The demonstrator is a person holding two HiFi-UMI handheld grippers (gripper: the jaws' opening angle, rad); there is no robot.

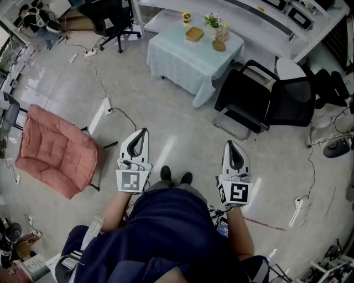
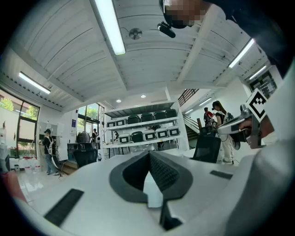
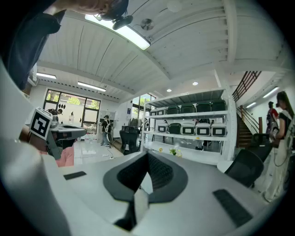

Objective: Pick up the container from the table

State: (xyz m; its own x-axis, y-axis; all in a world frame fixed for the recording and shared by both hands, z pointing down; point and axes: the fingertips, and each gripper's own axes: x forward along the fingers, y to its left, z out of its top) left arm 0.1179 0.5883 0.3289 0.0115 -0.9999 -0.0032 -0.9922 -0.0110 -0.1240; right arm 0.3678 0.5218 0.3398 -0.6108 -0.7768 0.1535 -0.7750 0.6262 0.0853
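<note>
A table under a pale blue cloth [image 1: 182,61] stands well ahead of me across the floor. On it lie a shallow tan container [image 1: 194,34], a glass jar [image 1: 222,33], a small plant [image 1: 212,20] and a small yellow item [image 1: 187,18]. My left gripper [image 1: 143,132] and right gripper [image 1: 229,145] are held level in front of my body, far short of the table, jaws together and empty. In the left gripper view the left gripper [image 2: 150,155] points at distant shelving. Past the right gripper [image 3: 147,155] in its own view, the plant [image 3: 174,151] just shows.
Two black office chairs [image 1: 265,99] stand right of the table. A pink cushioned chair [image 1: 55,149] sits at my left. A power strip [image 1: 105,106] and cables lie on the floor between. White shelves [image 1: 265,16] run behind the table. A person [image 1: 36,19] sits at the far left.
</note>
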